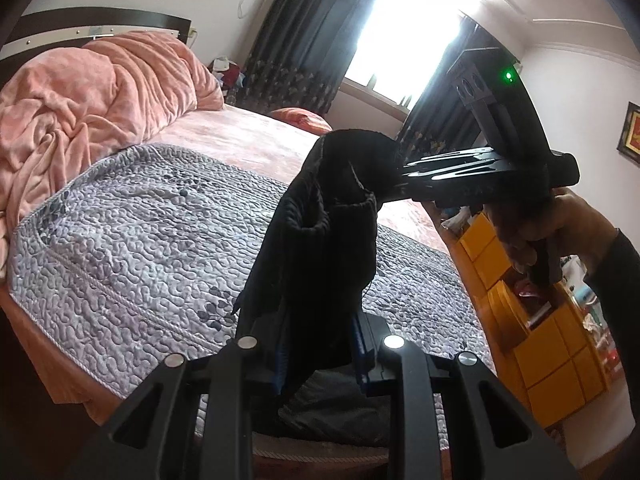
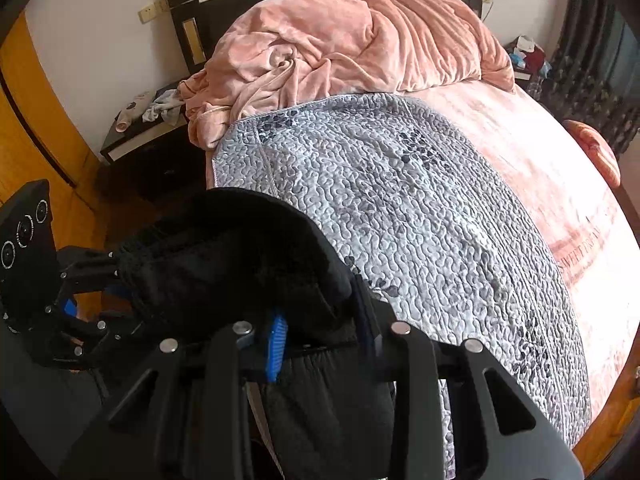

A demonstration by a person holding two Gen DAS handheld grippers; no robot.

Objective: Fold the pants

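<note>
Black pants (image 1: 320, 220) hang between left gripper (image 1: 320, 356) and right gripper (image 1: 404, 180), both nearly closed and pinching the cloth, above near edge of grey quilt (image 1: 140, 232).

The pants (image 1: 320, 216) are seen as matt black knitted cloth with a ribbed band. The quilt (image 2: 420, 208) is shown as stitched, pebbled grey fabric, the blanket (image 2: 352, 36) as plush pink fleece. The left gripper (image 1: 318, 354) is made of matt black plastic with shiny metal pins and blue ribbed pads.
</note>
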